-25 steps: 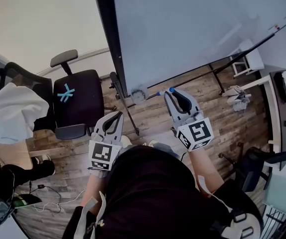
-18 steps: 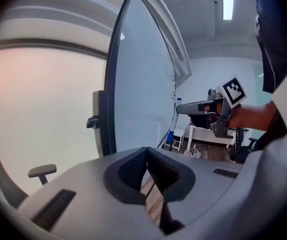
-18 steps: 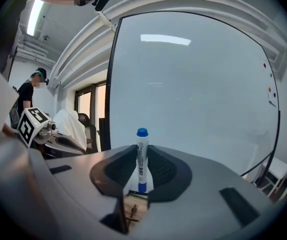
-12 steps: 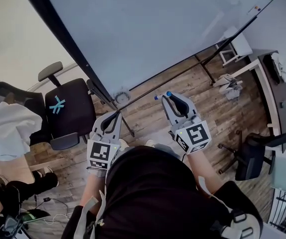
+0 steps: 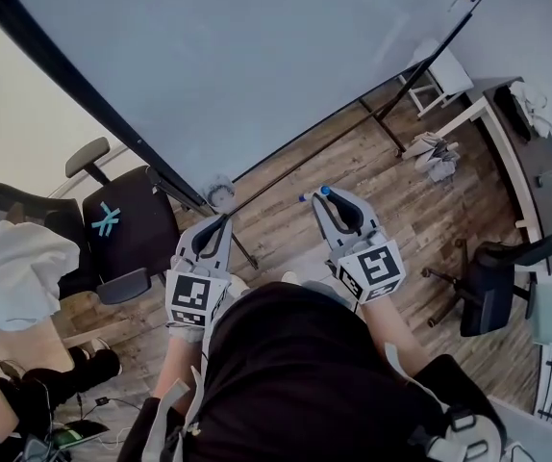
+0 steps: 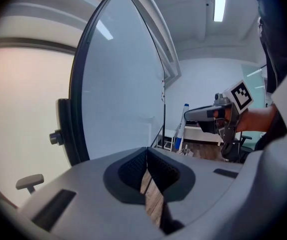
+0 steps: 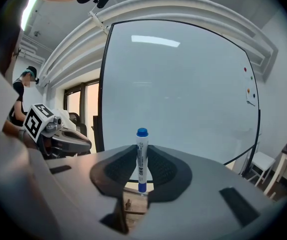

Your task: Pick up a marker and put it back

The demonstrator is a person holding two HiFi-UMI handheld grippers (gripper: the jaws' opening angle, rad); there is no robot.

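The marker (image 7: pixel 141 159), a white barrel with a blue cap, is pinched between the jaw tips of the right gripper (image 5: pixel 322 198). In the right gripper view it stands upright across the jaws. Its cap rises clear above them and its blue lower end shows just below. The jaws are closed only as far as the barrel allows, and the ribbed pads (image 7: pixel 159 168) press on it from both sides. From the head view the marker is held out in the air in front of the person, above the wooden floor (image 5: pixel 353 171) and near the lower edge of the whiteboard (image 5: pixel 257 56).

The left gripper (image 5: pixel 222 222) is held level with the right one, to its left and well apart from it. In its own view the jaws meet at the tips and nothing lies between them; only floor shows through the gap behind the tips.

The whiteboard stands on a dark frame on the far side of both grippers, its surface bare apart from a few small magnets (image 7: pixel 247 79) by its right edge. To the left stands a black office chair (image 5: pixel 127 234) with a teal cross (image 5: pixel 105 219) on its seat, and a white cloth (image 5: pixel 12 277) lies further left. A desk (image 5: pixel 526 152) runs along the right side.
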